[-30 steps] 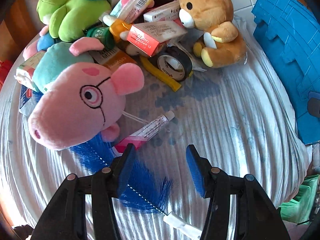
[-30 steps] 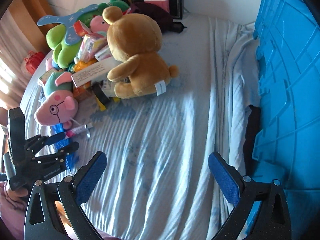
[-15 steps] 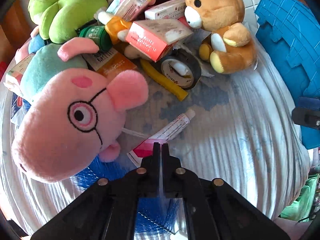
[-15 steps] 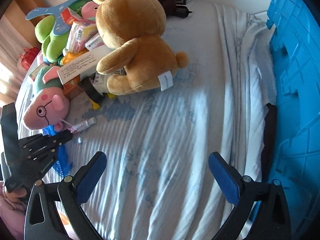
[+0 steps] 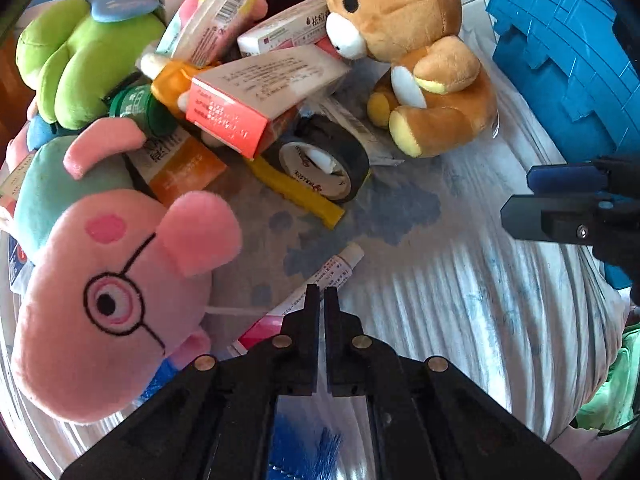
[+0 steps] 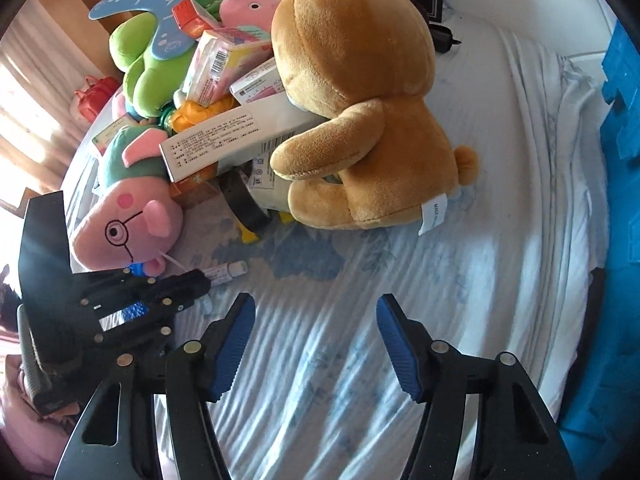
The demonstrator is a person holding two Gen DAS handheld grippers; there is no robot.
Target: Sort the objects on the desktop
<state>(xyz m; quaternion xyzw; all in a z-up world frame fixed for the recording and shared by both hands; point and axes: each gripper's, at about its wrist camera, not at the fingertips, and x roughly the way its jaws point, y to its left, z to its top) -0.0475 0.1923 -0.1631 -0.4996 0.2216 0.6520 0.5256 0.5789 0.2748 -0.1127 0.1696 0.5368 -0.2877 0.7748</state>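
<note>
The brown teddy bear point(image 6: 360, 120) sits with its back to the camera on the white striped cloth point(image 6: 460, 300). Left of the bear, a white box point(image 6: 236, 140) lies under its arm, above a pink pig plush point(image 6: 124, 228). Below the pig, the left gripper point(image 6: 202, 284) has its fingers pressed together beside a small tube point(image 6: 228, 270). Below the bear, the right gripper point(image 6: 316, 340) stands with blue pads point(image 6: 234, 344) apart over bare cloth. A blue crate point(image 6: 624, 200) stands right of the bear.
</note>
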